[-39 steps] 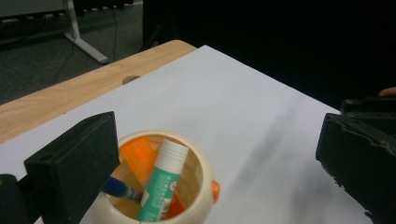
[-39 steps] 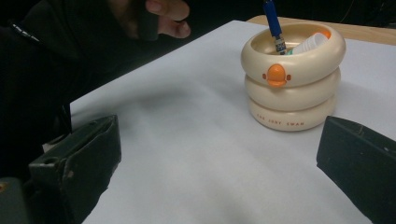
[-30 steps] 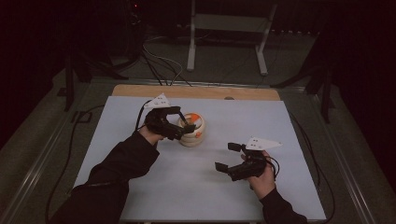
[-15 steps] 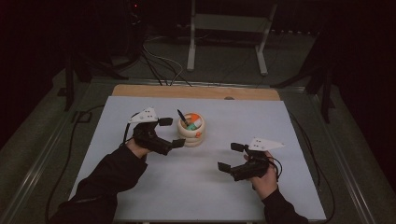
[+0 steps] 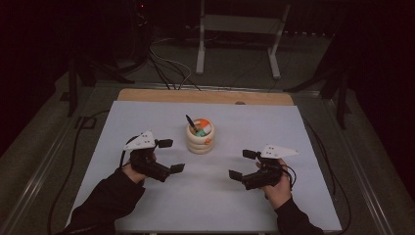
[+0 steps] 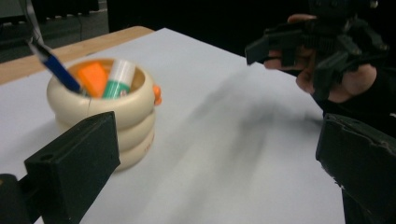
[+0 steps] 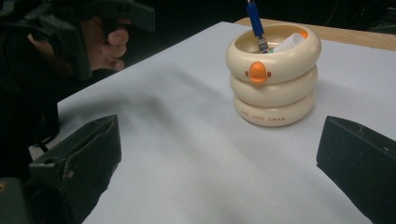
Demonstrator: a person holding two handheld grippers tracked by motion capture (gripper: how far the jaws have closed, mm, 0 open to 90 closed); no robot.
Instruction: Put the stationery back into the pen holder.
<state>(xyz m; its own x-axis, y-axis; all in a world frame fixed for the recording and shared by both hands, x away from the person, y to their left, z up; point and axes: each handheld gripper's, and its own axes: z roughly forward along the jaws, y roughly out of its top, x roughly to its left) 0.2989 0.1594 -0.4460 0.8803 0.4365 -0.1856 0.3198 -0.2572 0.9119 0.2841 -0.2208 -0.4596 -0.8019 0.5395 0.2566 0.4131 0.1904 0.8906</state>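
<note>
Nearest to us, our two forearms come in low over the white tabletop [image 5: 303, 132], each hand carrying a tool. The left tool [image 5: 170, 155] sits just beside the cream pen holder [image 5: 201, 138], on its left, with its jaws spread wide and nothing between them. In the left gripper view those jaws frame the holder at the left and the bare sheet in the middle, which tells us the tool points past the holder rather than straight at it. The right tool [image 5: 242, 164] rests a little farther from the holder, on its right, also wide open and empty; its jaws bracket the holder from a distance in the right gripper view, so it reads as waiting, not reaching.

Between and beyond the tools stands the holder itself, upright near the middle of the tabletop, built like three stacked rings with a small orange knob [image 7: 257, 72] on the top ring. It holds a blue pen [image 6: 55, 67] leaning out over the rim, an orange piece [image 6: 93, 78] and a glue stick with a white cap [image 6: 117, 78]. We judge that both hands stand off with open jaws because the things are already in the holder, with nothing left loose on the sheet.

Farther back a bare wooden strip [image 5: 205, 96] edges the tabletop, and beyond it, cables and a metal stand on the dark floor.
</note>
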